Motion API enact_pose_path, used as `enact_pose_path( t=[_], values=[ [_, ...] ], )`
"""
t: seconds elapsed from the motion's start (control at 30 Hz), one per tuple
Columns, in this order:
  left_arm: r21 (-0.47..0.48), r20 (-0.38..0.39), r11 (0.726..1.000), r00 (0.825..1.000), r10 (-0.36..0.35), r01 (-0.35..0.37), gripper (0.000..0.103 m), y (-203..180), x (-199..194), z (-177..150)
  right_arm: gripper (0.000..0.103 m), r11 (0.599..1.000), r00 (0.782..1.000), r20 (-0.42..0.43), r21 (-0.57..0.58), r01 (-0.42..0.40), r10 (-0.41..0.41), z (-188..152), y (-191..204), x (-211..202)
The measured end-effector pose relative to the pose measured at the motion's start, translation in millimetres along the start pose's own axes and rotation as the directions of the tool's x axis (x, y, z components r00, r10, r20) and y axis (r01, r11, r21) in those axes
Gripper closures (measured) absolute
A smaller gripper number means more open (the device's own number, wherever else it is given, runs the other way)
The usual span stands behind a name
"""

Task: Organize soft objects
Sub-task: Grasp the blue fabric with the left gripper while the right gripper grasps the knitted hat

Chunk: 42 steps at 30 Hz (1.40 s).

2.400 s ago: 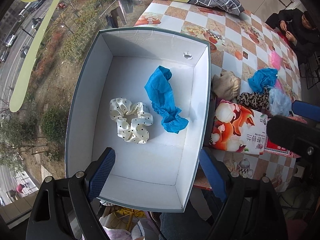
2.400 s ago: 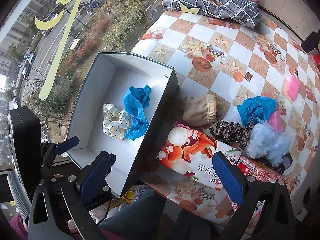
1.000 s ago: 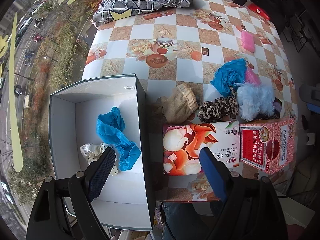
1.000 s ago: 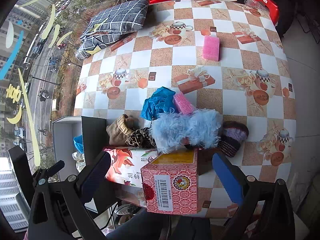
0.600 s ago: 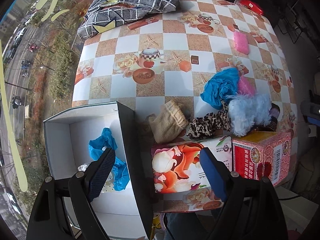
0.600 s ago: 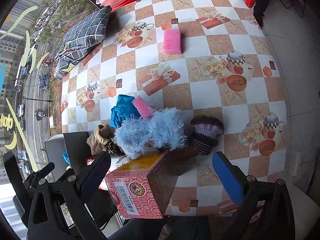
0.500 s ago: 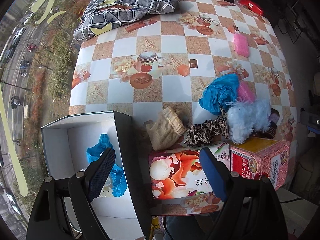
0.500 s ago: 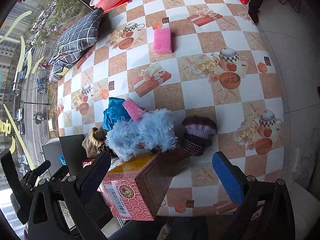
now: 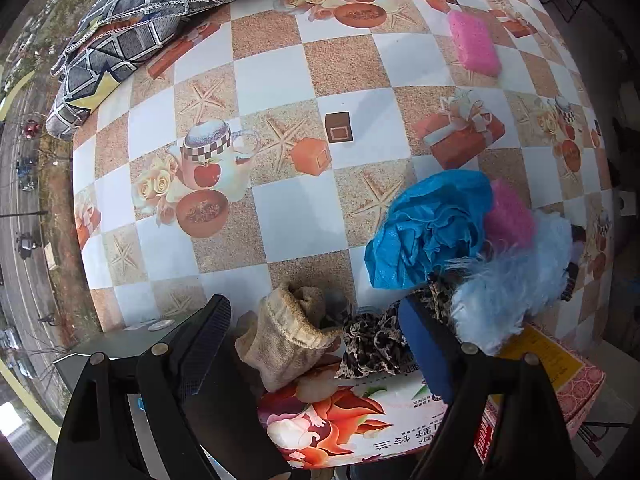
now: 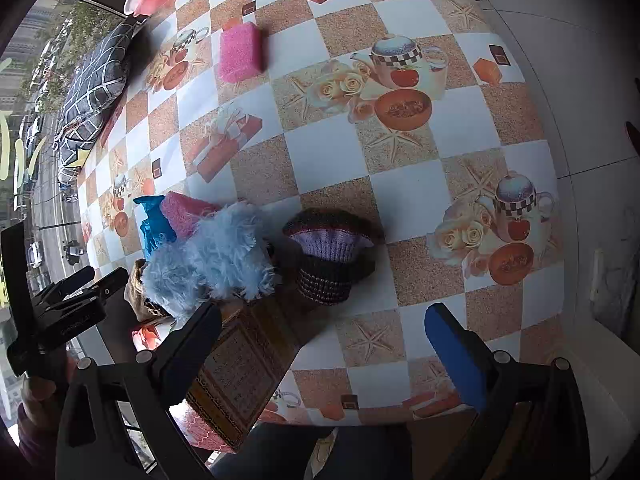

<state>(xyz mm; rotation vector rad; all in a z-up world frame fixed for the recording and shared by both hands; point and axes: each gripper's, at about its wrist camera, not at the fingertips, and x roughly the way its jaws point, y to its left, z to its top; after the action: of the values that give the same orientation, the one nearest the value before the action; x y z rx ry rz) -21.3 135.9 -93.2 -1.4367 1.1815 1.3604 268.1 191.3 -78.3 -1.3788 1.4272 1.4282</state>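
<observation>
Soft things lie heaped at the near edge of the checked table (image 9: pixel 296 216). My left gripper (image 9: pixel 316 340) hangs open, pointing down over a tan knitted piece (image 9: pixel 288 336) and a leopard scrunchie (image 9: pixel 376 348), touching neither. To their right are a blue cloth (image 9: pixel 428 228), a pink sponge (image 9: pixel 508 216) and a light-blue fluffy piece (image 9: pixel 512 288). My right gripper (image 10: pixel 324 344) is open just before a dark and purple knitted hat (image 10: pixel 332 256), with the fluffy piece (image 10: pixel 216 260) to its left. The grey box (image 9: pixel 120 344) shows only a corner.
A flowery tissue pack (image 9: pixel 340 428) and a red carton (image 10: pixel 248 368) lie under the grippers at the table's front. A second pink sponge (image 10: pixel 240 54) and a grey checked pillow (image 9: pixel 152 12) lie farther back. The left gripper's body (image 10: pixel 68 308) is at the right wrist view's left edge.
Both grippers moved right and sank toward the table. The left one left the grey box and now hangs over the tan piece. The right one shifted past the fluffy piece to the knitted hat.
</observation>
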Motion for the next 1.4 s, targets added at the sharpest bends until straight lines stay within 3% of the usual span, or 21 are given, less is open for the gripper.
enact_pose_path(
  t=[0.23,0.4,0.57,0.67,0.87,1.03,1.27,1.4],
  values=[
    [0.026,-0.072,0.994,0.992,-0.101,0.103,0.015,-15,35,33,0.001,1.0,0.999,-0.039,0.028,-0.006,0.007,-4,-20,13],
    [0.05,-0.079,0.999,0.997,0.01,-0.006,0.014,-25,51,42,0.001,1.0,0.999,-0.052,-0.002,-0.015,0.014,5,-14,28],
    [-0.056,-0.013,0.986,0.988,0.155,-0.156,0.006,-3,48,61,0.001,0.999,0.994,-0.101,-0.041,0.025,-0.029,21,-1,63],
    [-0.123,-0.012,0.977,0.984,0.177,-0.177,0.006,19,42,70,0.001,0.997,0.988,-0.137,-0.045,0.069,-0.075,27,-1,87],
    [-0.161,0.05,0.979,0.989,0.138,-0.128,0.006,46,12,63,0.001,0.985,0.984,-0.083,0.059,0.16,-0.155,36,-48,79],
    [-0.13,0.05,0.989,0.996,0.08,-0.073,0.004,33,16,61,0.001,0.988,0.994,-0.031,0.114,0.107,-0.104,32,-80,55],
    [-0.17,0.035,0.985,0.998,0.049,-0.042,0.004,26,38,76,0.001,0.993,0.997,0.004,0.087,0.079,-0.08,40,-67,53],
    [-0.186,0.023,0.982,0.999,0.049,-0.044,0.004,24,57,91,0.001,0.99,0.991,-0.017,0.029,0.136,-0.136,54,-46,68]
  ],
)
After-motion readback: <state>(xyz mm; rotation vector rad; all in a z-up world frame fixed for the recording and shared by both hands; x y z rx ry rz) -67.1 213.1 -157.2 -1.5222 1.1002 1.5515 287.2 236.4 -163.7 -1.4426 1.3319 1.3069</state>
